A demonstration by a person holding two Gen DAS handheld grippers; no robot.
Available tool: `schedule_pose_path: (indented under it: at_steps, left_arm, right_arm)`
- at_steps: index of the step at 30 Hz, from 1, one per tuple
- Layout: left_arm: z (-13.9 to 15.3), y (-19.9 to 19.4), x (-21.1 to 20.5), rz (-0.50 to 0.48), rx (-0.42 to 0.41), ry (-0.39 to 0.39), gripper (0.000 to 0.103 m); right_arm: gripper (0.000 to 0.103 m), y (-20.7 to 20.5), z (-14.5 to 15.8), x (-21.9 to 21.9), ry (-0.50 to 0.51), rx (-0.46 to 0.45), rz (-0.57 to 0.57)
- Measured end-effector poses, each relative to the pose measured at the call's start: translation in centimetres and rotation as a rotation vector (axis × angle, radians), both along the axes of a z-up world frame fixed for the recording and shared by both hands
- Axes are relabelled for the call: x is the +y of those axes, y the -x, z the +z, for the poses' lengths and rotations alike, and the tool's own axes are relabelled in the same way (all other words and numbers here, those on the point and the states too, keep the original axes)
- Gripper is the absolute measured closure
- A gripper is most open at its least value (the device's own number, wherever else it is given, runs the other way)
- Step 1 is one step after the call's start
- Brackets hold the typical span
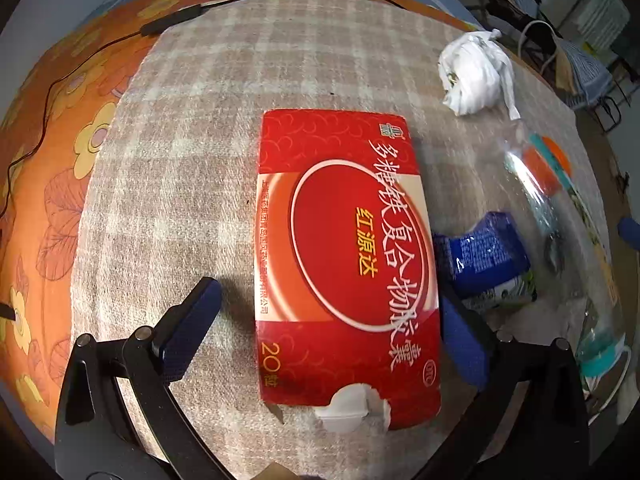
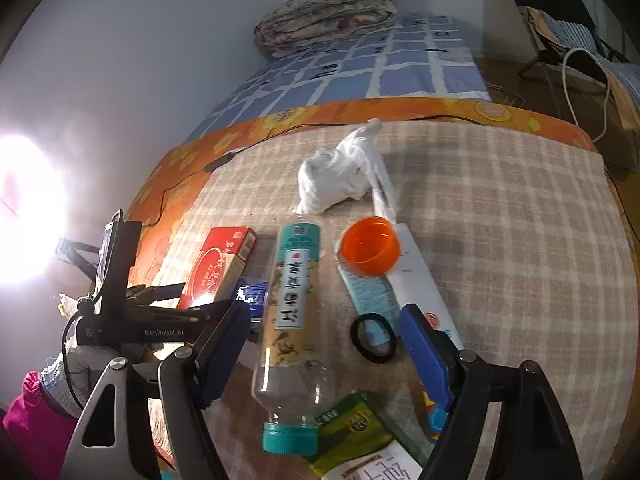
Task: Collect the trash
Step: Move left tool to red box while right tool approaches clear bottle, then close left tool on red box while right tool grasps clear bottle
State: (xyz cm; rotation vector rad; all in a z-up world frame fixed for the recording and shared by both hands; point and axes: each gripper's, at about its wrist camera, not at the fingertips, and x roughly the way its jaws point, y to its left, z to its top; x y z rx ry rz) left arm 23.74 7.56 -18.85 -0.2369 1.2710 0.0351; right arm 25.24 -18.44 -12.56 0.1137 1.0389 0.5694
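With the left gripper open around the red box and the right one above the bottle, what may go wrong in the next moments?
1. The left gripper is open around the red box; its right finger sits against the blue wrapper, so closing may pinch that wrapper too.
2. The clear bottle lies on its side between the open right gripper fingers; being round, it may roll away when touched.
3. The black hair band lies close to the right finger and might get snagged.
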Motion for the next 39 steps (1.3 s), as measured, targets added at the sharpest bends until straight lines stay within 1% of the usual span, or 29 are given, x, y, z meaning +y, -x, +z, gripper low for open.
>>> schedule_pose_path:
  at_steps: [4, 7, 9, 10, 11, 12, 13, 15, 16, 18, 21, 24, 27, 28, 29, 31, 34, 39]
  left_arm:
    - [0.4, 0.7, 0.3, -0.039, 0.008, -0.006, 0.0]
    - [0.0, 1.2, -0.6, -0.055, 0.021, -0.022, 0.0]
    - [-0.3, 1.7, -1.1, -0.059, 0.02, -0.039, 0.0]
    - [-0.3, 1.8, -1.4, -0.065, 0.014, -0.06, 0.0]
    - [0.1, 1.8, -1.3, -0.056, -0.001, -0.067, 0.003]
    - [0.5, 1.8, -1.1, -0.041, -0.017, -0.068, 0.008]
    - [0.8, 1.8, -0.8, -0.018, -0.037, -0.049, 0.011]
    - [1.1, 1.4, 0.0, 0.02, -0.051, 0.019, 0.012]
    - [1.0, 1.2, 0.2, 0.035, -0.049, 0.031, 0.012]
    - [0.7, 0.8, 0.3, 0.048, -0.043, 0.037, 0.012]
    - [0.5, 0.2, 0.4, 0.04, -0.048, 0.041, 0.02]
    - [0.5, -0.1, 0.3, 0.037, -0.063, 0.05, 0.021]
    - [0.5, -0.7, 0.7, 0.024, -0.077, 0.042, 0.023]
    - [0.7, -0.7, 0.6, 0.023, -0.083, 0.039, 0.023]
    - [1.0, -0.6, 0.7, 0.026, -0.092, 0.037, 0.023]
    - [1.2, -0.6, 1.6, 0.039, -0.105, 0.039, 0.023]
    - [1.9, 0.2, 2.5, 0.056, -0.127, 0.049, 0.024]
    - [4.2, 2.2, 3.3, 0.06, -0.173, 0.045, 0.024]
  right_arm:
    - [0.023, -0.4, -0.2, 0.8, 0.007, 0.01, 0.005]
    - [0.023, -0.7, -0.6, 1.3, 0.021, 0.022, 0.006]
    - [0.023, -1.0, -0.9, 1.9, 0.033, 0.034, 0.014]
    - [0.023, -1.1, -1.1, 2.2, 0.04, 0.038, 0.016]
    - [0.023, -1.3, -1.4, 2.5, 0.052, 0.043, 0.017]
    - [0.023, -1.4, -1.6, 2.7, 0.059, 0.05, 0.019]
    - [0.023, -1.6, -1.9, 3.0, 0.062, 0.06, 0.022]
    - [0.023, -2.0, -2.3, 3.3, 0.066, 0.084, 0.021]
    - [0.023, -2.2, -2.5, 3.5, 0.071, 0.093, 0.019]
    - [0.023, -2.7, -2.9, 4.0, 0.079, 0.112, 0.023]
    - [0.023, -3.2, -3.4, 4.8, 0.096, 0.127, 0.029]
    - [0.023, -3.7, -3.8, 5.6, 0.118, 0.134, 0.035]
    - [0.024, -3.9, -4.4, 6.2, 0.137, 0.155, 0.038]
    - [0.028, -3.9, -4.6, 6.3, 0.142, 0.164, 0.041]
    - [0.038, -3.9, -4.8, 6.4, 0.143, 0.17, 0.044]
    - [0.047, -3.9, -5.1, 6.4, 0.142, 0.188, 0.048]
    - [0.048, -3.6, -5.0, 6.3, 0.143, 0.177, 0.045]
    - [0.048, -2.7, -3.5, 4.8, 0.077, 0.152, 0.033]
